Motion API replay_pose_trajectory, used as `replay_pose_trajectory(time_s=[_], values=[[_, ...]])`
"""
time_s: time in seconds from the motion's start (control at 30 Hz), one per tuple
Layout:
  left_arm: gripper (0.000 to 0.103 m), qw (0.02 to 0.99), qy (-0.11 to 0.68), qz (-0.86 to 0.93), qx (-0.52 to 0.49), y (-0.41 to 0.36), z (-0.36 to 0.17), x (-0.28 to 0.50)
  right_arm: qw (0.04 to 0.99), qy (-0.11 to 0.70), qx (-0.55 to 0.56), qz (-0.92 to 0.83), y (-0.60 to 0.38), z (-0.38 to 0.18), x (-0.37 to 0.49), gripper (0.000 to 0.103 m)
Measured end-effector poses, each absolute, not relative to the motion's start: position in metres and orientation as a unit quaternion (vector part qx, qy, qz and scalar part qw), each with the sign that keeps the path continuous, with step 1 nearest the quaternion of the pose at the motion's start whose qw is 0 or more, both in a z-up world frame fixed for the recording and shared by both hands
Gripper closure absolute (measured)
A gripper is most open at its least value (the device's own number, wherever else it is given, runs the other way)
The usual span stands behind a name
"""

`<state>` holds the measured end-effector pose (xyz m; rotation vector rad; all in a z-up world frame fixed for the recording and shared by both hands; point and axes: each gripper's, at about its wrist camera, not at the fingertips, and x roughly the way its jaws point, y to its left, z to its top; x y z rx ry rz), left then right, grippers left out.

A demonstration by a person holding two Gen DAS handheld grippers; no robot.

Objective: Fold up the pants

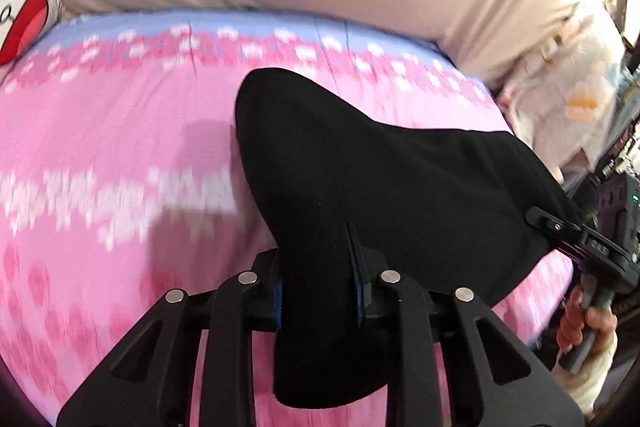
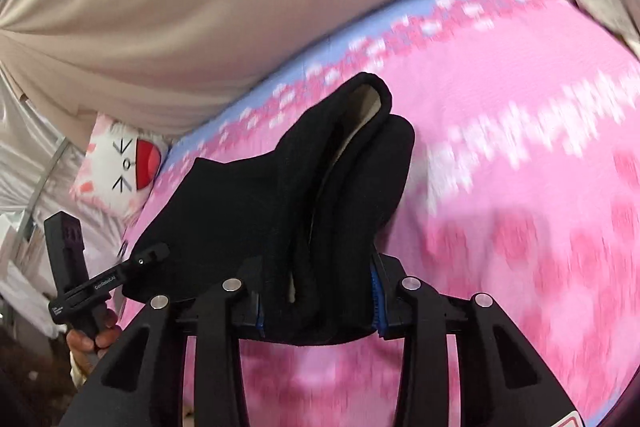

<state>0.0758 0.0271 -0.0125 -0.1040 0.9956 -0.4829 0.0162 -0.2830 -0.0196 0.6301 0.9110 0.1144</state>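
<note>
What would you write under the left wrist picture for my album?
Left gripper and right gripper both pinch the black pants above the pink bedspread.

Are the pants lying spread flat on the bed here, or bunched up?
Bunched and lifted. The pants hang in thick folds between the left gripper and right gripper, both clamped on cloth above the bed.

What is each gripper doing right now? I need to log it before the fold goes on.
Left gripper: shut on the black pants, lifted off the pink bedspread.
Right gripper: shut on a bunched part of the same pants.
</note>
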Motion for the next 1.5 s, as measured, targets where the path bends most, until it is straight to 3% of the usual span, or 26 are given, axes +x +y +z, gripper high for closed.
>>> replay_pose_trajectory(time_s=[0.03, 0.1, 0.17, 0.27, 0.37, 0.4, 0.5, 0.63, 0.8, 0.97, 1.07, 1.1, 1.17, 1.23, 1.27, 1.3, 1.37, 1.4, 1.5], values=[[0.077, 0.846, 0.482, -0.224, -0.049, 0.027, -0.021, 0.068, 0.839, 0.452, 0.298, 0.049, -0.281, -0.035, 0.009, 0.059], [0.059, 0.841, 0.503, -0.195, -0.034, 0.028, -0.046, 0.06, 0.827, 0.479, 0.293, 0.017, -0.282, -0.065, -0.002, 0.042], [0.053, 0.85, 0.497, -0.17, -0.039, 0.035, -0.054, 0.053, 0.831, 0.444, 0.335, 0.001, -0.296, -0.053, -0.019, 0.043], [0.052, 0.882, 0.447, -0.147, -0.035, 0.046, -0.014, 0.043, 0.881, 0.365, 0.301, -0.031, -0.304, 0.0, -0.036, 0.044], [0.025, 0.922, 0.361, -0.136, -0.029, 0.046, 0.032, 0.036, 0.913, 0.348, 0.212, -0.002, -0.276, 0.048, -0.017, 0.086], [0.021, 0.928, 0.343, -0.141, -0.026, 0.04, 0.041, 0.036, 0.914, 0.353, 0.198, 0.028, -0.259, 0.053, -0.003, 0.092], [0.02, 0.928, 0.345, -0.143, -0.003, 0.011, 0.038, 0.052, 0.902, 0.4, 0.133, 0.097, -0.197, 0.043, 0.05, 0.097], [0.021, 0.905, 0.417, -0.077, 0.037, -0.008, -0.023, 0.089, 0.867, 0.474, 0.078, 0.136, -0.146, -0.004, 0.109, 0.097], [0.015, 0.895, 0.443, -0.032, 0.031, 0.007, -0.061, 0.111, 0.865, 0.486, 0.108, 0.068, -0.177, -0.036, 0.165, 0.101], [0.011, 0.894, 0.445, -0.029, 0.033, 0.008, -0.059, 0.116, 0.869, 0.452, 0.166, 0.111, -0.186, -0.01, 0.125, 0.094], [0.011, 0.896, 0.443, -0.029, 0.029, 0.009, -0.06, 0.111, 0.882, 0.459, 0.09, 0.063, -0.178, -0.015, 0.122, 0.098], [0.011, 0.897, 0.441, -0.027, 0.03, 0.009, -0.058, 0.111, 0.874, 0.475, 0.101, 0.019, -0.197, -0.026, 0.121, 0.103], [0.013, 0.899, 0.436, -0.035, 0.029, 0.007, -0.05, 0.107, 0.877, 0.45, 0.17, 0.002, -0.233, -0.017, 0.099, 0.103], [0.013, 0.903, 0.426, -0.046, 0.028, 0.008, -0.036, 0.1, 0.892, 0.416, 0.174, -0.014, -0.248, 0.004, 0.075, 0.099], [0.012, 0.907, 0.417, -0.048, 0.028, 0.007, -0.03, 0.097, 0.898, 0.406, 0.167, -0.021, -0.252, 0.012, 0.067, 0.09], [0.011, 0.911, 0.409, -0.046, 0.033, 0.005, -0.022, 0.095, 0.897, 0.412, 0.158, -0.022, -0.254, 0.014, 0.063, 0.09], [0.011, 0.914, 0.4, -0.051, 0.04, -0.004, -0.015, 0.098, 0.889, 0.433, 0.145, -0.021, -0.258, 0.002, 0.069, 0.091], [0.011, 0.915, 0.398, -0.05, 0.045, -0.01, -0.013, 0.102, 0.881, 0.453, 0.125, -0.052, -0.264, -0.014, 0.075, 0.097], [0.011, 0.914, 0.398, -0.045, 0.063, -0.022, -0.013, 0.114, 0.878, 0.445, 0.166, -0.06, -0.267, -0.017, 0.068, 0.095]])
